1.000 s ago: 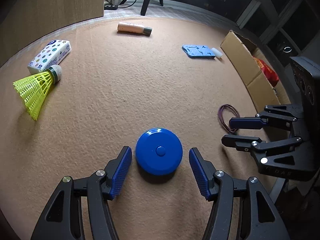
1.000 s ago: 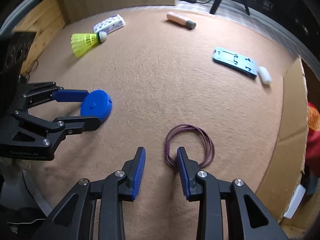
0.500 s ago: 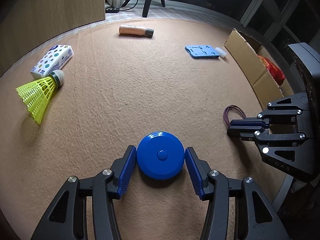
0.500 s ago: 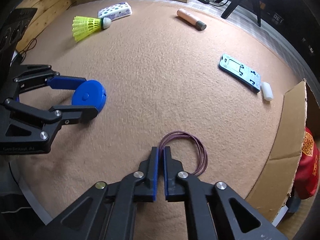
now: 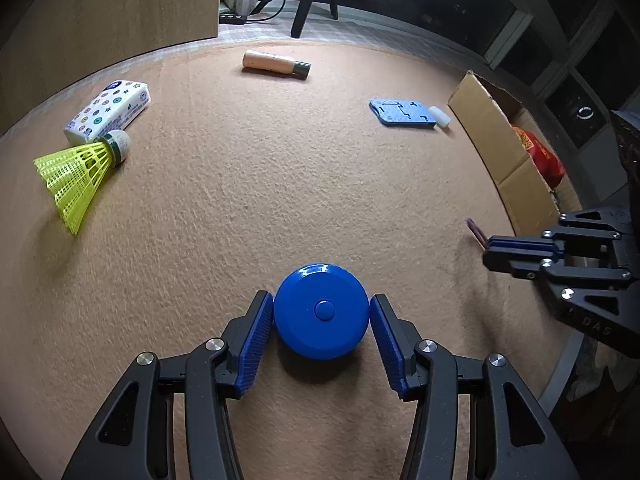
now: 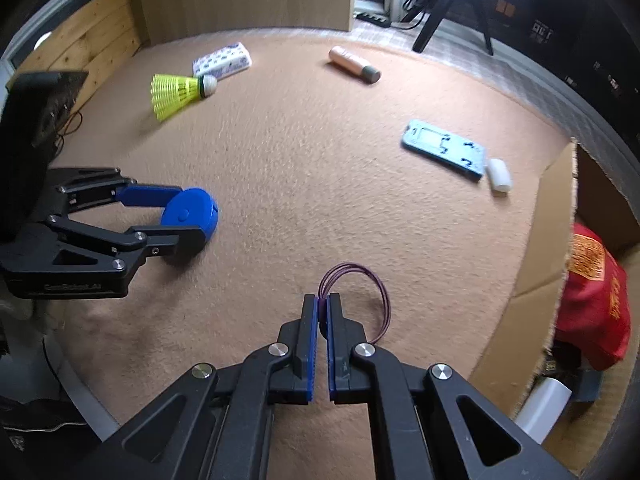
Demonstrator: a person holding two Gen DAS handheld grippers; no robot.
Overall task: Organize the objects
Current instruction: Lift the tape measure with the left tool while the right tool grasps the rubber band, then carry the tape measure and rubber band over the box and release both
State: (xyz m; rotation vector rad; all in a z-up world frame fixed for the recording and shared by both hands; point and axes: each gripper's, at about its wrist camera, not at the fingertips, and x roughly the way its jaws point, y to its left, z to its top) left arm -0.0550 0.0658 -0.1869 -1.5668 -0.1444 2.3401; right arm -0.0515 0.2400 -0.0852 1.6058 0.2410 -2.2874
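My left gripper [image 5: 322, 314] is shut on a round blue tape measure [image 5: 321, 311], its pads touching both sides, just above the brown felt table; it also shows in the right wrist view [image 6: 188, 216]. My right gripper [image 6: 323, 306] is shut on a purple rubber band loop [image 6: 374, 280], which hangs from the fingertips. In the left wrist view the right gripper [image 5: 490, 250] is at the right with a bit of the band [image 5: 474, 228] showing.
On the felt lie a yellow shuttlecock [image 5: 78, 168], a patterned tissue pack [image 5: 110, 110], a peach tube [image 5: 276, 64], a blue flat plate [image 5: 402, 112] and a white capsule [image 5: 440, 116]. An open cardboard box [image 6: 556, 240] holding a red bag [image 6: 592, 292] stands at the right edge.
Both grippers closed: the left one onto the blue tape measure, the right one onto the purple rubber band. Both objects have since lifted slightly.
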